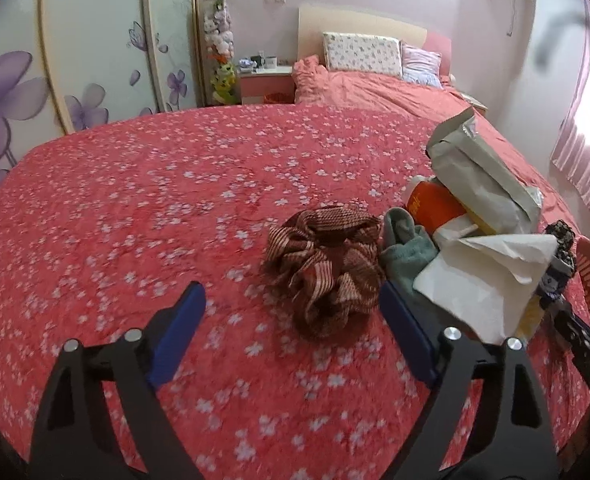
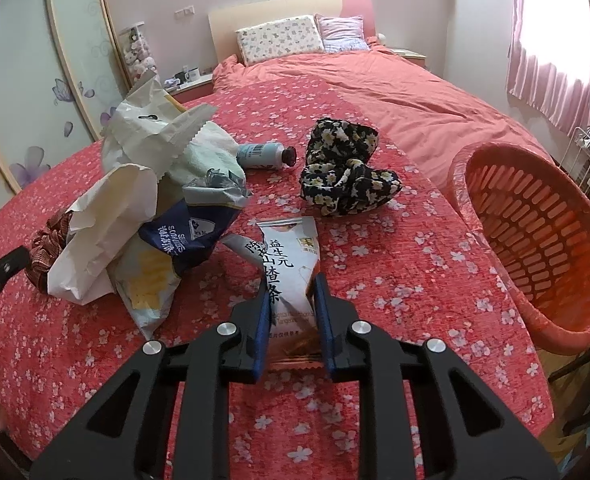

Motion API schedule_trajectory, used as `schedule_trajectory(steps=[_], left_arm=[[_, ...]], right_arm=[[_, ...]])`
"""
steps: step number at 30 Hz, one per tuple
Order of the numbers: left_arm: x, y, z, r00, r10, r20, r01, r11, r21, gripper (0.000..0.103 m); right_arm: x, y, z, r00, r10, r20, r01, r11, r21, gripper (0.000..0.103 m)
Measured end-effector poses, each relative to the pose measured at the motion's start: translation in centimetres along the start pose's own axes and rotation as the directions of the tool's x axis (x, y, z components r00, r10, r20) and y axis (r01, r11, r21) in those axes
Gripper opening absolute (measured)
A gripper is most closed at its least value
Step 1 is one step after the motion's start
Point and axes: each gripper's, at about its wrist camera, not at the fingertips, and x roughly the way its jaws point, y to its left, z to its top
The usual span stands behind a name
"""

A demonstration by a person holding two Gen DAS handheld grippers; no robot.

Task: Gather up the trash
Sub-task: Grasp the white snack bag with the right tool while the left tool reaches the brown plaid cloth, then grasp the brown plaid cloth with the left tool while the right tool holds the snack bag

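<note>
Red floral bedspread (image 1: 135, 220): left gripper (image 1: 291, 316) jaws wide apart, empty; right gripper (image 2: 291, 300) jaws clamped on snack packet (image 2: 291, 256).

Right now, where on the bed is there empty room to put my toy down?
The bedspread is bare from the brown striped cloth across to the wardrobe side. A smaller bare strip lies between the flowery black cloth and the orange basket. It is crowded around the heap of bags and wrappers.

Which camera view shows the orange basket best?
The right wrist view: the orange basket appears nearly whole there, tipped on its side with its slotted inside visible. The left wrist view shows only a sliver of its rim at the right edge.
</note>
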Motion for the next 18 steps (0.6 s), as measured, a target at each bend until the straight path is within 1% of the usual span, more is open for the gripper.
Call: schedule_trajectory(steps=[4,5,8,12,14,15,16,17,18], left_arm=[[1.7,-0.1,0.8,0.999,-0.016,-0.042,0.015,1.000,-0.010,0.079],[2.2,-0.2,1.0,0.998,-0.022,-0.058,0.021,1.000,-0.010,0.076],[3.3,-0.2,0.9,0.996,-0.024,-0.091,0.023,1.000,-0.016,0.075],[4.4,0.1,0.8,0.990,-0.060,-0.125,0.054,0.997,-0.049,0.076],[4.7,0.0,0.7,0.991,-0.063,-0.121,0.058,0.997,-0.048,0.075],[4.8,-0.2,0.6,0.991,-0.061,-0.116,0.057,0.998,-0.039,0.069],[4.7,-0.4,0.5,0.992,-0.064,-0.109,0.060,0.998,-0.033,0.056],[4.6,-0.6,0.5,0.991,-0.086,-0.103,0.083,0.996,-0.028,0.050],[4.6,-0.7,0.5,0.989,-0.109,-0.103,0.107,0.994,-0.027,0.041]], right_arm=[[0.2,-0.3,0.2,1.000,-0.005,0.000,0.005,1.000,-0.004,0.021],[0.1,-0.4,0.2,1.000,-0.005,0.001,0.005,1.000,-0.003,0.021],[0.1,-0.8,0.3,1.000,-0.008,0.003,0.008,1.000,0.004,0.021],[0.3,-0.9,0.3,1.000,-0.008,-0.002,0.008,1.000,0.012,0.021],[0.3,-0.9,0.2,1.000,-0.008,-0.003,0.008,1.000,0.005,0.021],[0.3,-0.8,0.2,1.000,-0.006,-0.003,0.006,1.000,0.001,0.021],[0.2,-0.8,0.0,1.000,-0.004,-0.003,0.004,1.000,-0.002,0.021],[0.1,-0.7,-0.2,1.000,-0.001,-0.003,0.001,1.000,-0.004,0.020],[-0.1,-0.7,-0.2,1.000,0.001,0.000,-0.001,1.000,-0.005,0.019]])
